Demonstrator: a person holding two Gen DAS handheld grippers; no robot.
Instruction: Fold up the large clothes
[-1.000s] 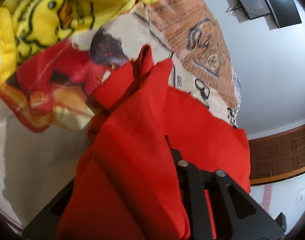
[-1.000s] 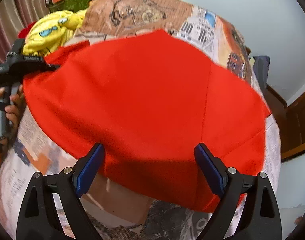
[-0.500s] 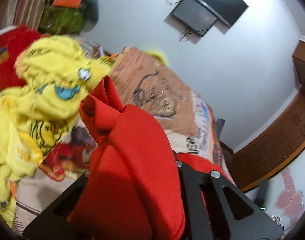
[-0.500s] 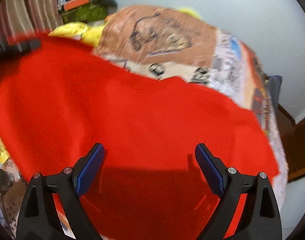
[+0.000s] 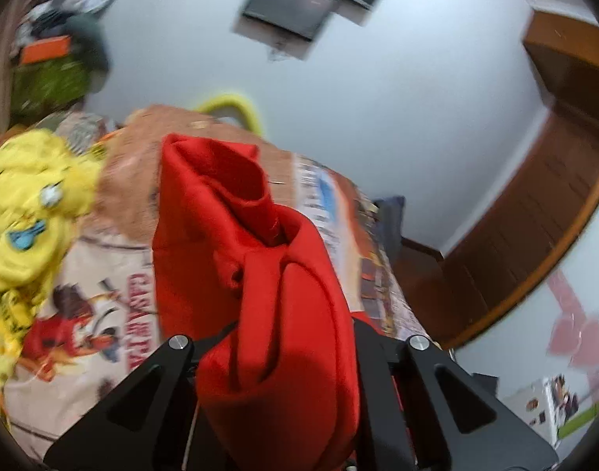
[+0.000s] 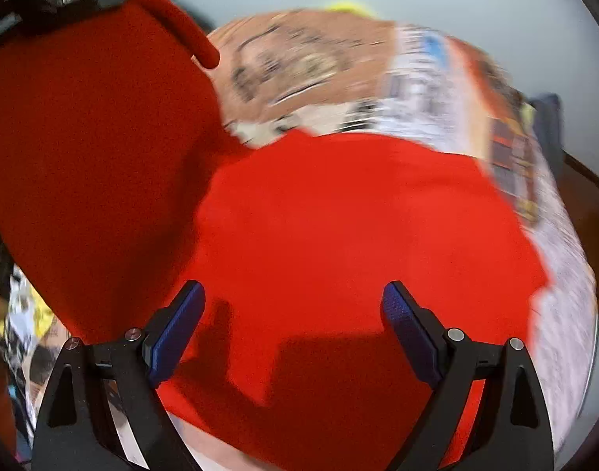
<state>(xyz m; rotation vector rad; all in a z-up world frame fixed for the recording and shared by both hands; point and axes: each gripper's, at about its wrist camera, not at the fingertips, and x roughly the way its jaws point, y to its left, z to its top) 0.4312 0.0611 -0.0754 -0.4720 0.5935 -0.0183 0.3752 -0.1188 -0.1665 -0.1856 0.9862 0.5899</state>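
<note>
Two tongs work one red garment (image 5: 256, 274) over a bed with a printed cover (image 5: 115, 337). Left wrist view: the left tongs (image 5: 278, 357) are clamped shut on bunched red cloth. Right wrist view: the right tongs (image 6: 293, 314) gape wide, holding nothing, above the garment (image 6: 338, 235) spread on the bed; its left side is lifted.

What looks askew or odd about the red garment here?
The red fabric garment lies half flat on the printed bedspread; one end is bunched in the shut left gripper and lifted. The right gripper hangs open above it.
</note>
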